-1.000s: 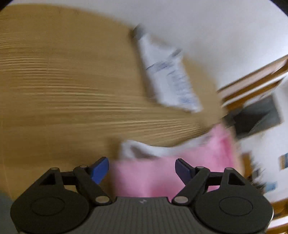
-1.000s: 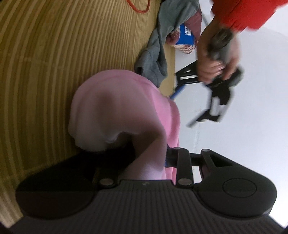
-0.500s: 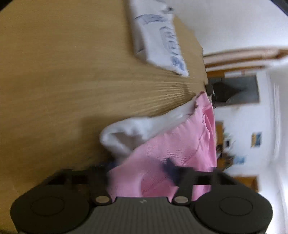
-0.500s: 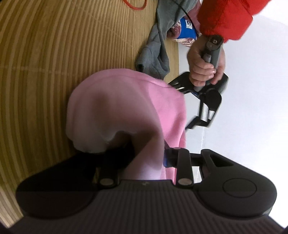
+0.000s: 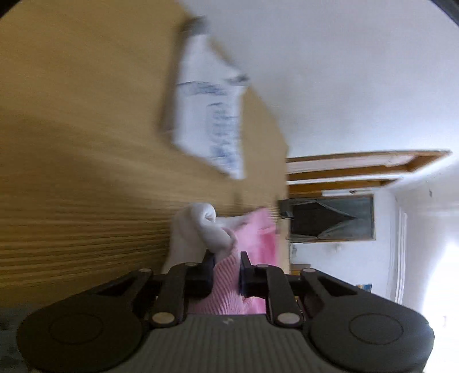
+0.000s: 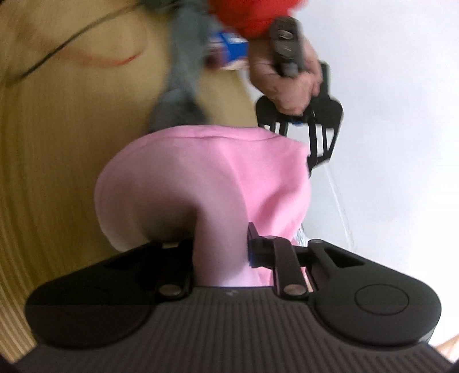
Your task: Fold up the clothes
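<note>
Both tongs clenched the pink garment [image 6: 206, 178]: the left gripper [image 5: 226, 268] had just closed on its ribbed edge, the right gripper [image 6: 221, 244] on a bunched fold. Beyond the garment a hand [image 6: 287, 86] in a red sleeve [image 6: 252, 14] gripped the left handle. The garment hung over the wooden table [image 5: 71, 143], white inside showing. Farther off lay a folded white cloth [image 5: 206, 114].

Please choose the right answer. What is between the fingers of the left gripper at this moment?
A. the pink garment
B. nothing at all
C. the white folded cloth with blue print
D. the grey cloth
A: in the left wrist view the left gripper is closed on a ribbed fold of the pink garment, while the white folded cloth with blue print lies apart on the wooden table.
</note>
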The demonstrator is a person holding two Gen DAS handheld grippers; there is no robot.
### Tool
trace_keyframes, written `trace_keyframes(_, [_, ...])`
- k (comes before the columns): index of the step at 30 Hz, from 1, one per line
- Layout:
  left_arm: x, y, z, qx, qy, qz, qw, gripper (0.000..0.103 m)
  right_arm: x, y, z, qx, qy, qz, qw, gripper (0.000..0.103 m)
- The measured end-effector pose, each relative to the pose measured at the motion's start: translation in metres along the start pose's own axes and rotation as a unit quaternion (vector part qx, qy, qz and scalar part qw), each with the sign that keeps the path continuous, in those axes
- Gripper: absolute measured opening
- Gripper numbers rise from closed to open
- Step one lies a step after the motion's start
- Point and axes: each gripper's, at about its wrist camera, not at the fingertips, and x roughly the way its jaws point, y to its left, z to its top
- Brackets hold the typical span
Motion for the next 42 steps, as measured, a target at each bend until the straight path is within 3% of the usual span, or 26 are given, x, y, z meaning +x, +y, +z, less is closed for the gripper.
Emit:
trace_keyframes(3, [0.011, -0.042, 0.003, 0.019, -0.002, -0.002, 0.9998, 0.017, -0.010, -0.051, 0.000, 0.135, 0.006, -0.004, 0.991, 0.017])
trace_keyframes(7, [0.052, -0.093, 0.005, 0.026, -0.005, 0.004, 0.9996, 0.017, -0.026, -0.113, -0.025, 0.286, 0.001, -0.007, 0.958, 0.017])
trace_keyframes(10, [0.081, -0.123, 0.002, 0.020, -0.007, 0.009, 0.9997, 0.017, -0.041, -0.153, -0.061, 0.401, -0.009, 0.005, 0.916, 0.017])
trace_keyframes(13, [0.121, -0.151, -0.007, 0.020, -0.010, 0.021, 0.9995, 0.017, -0.051, -0.190, -0.115, 0.517, -0.020, 0.025, 0.856, 0.017])
trace_keyframes(15, [0.150, -0.164, -0.013, 0.017, -0.011, 0.031, 0.9993, 0.017, -0.054, -0.206, -0.155, 0.559, -0.030, 0.034, 0.828, 0.018])
trace_keyframes(18, [0.199, -0.178, -0.017, 0.012, -0.003, 0.056, 0.9983, 0.017, -0.054, -0.223, -0.211, 0.598, -0.030, 0.042, 0.800, 0.018])
trace_keyframes(23, [0.280, -0.195, -0.020, 0.014, 0.014, 0.104, 0.9944, 0.017, -0.046, -0.239, -0.296, 0.669, -0.028, 0.042, 0.742, 0.018])
trace_keyframes(25, [0.314, -0.201, -0.021, 0.020, 0.023, 0.124, 0.9917, 0.017, -0.042, -0.241, -0.322, 0.694, -0.023, 0.037, 0.718, 0.018])
trace_keyframes(28, [0.357, -0.201, -0.027, 0.047, 0.035, 0.166, 0.9844, 0.018, -0.034, -0.240, -0.358, 0.720, -0.003, 0.029, 0.694, 0.018])
trace_keyframes(30, [0.382, -0.198, -0.030, 0.062, 0.038, 0.192, 0.9786, 0.024, -0.026, -0.239, -0.385, 0.747, 0.014, 0.049, 0.662, 0.019])
trace_keyframes(31, [0.388, -0.193, -0.032, 0.061, 0.031, 0.201, 0.9773, 0.025, -0.021, -0.238, -0.397, 0.761, 0.022, 0.063, 0.646, 0.020])
trace_keyframes(33, [0.382, -0.198, -0.041, 0.084, 0.007, 0.210, 0.9741, 0.031, -0.008, -0.232, -0.415, 0.776, 0.036, 0.095, 0.622, 0.033])
trace_keyframes(34, [0.374, -0.208, -0.048, 0.106, -0.006, 0.218, 0.9702, 0.036, -0.003, -0.229, -0.419, 0.779, 0.044, 0.109, 0.616, 0.039])
trace_keyframes(36, [0.344, -0.242, -0.073, 0.185, -0.056, 0.224, 0.9552, 0.081, 0.006, -0.223, -0.420, 0.777, 0.057, 0.126, 0.614, 0.063])
trace_keyframes(37, [0.323, -0.261, -0.089, 0.234, -0.093, 0.216, 0.9433, 0.089, 0.009, -0.221, -0.419, 0.775, 0.061, 0.131, 0.615, 0.065])
trace_keyframes(38, [0.302, -0.280, -0.105, 0.282, -0.130, 0.207, 0.9276, 0.098, 0.011, -0.219, -0.419, 0.776, 0.063, 0.132, 0.614, 0.066])
trace_keyframes(39, [0.280, -0.295, -0.124, 0.327, -0.170, 0.198, 0.9080, 0.100, 0.012, -0.218, -0.421, 0.781, 0.064, 0.132, 0.608, 0.066])
trace_keyframes(42, [0.236, -0.303, -0.176, 0.410, -0.273, 0.203, 0.8464, 0.103, 0.016, -0.217, -0.432, 0.802, 0.060, 0.141, 0.578, 0.065])
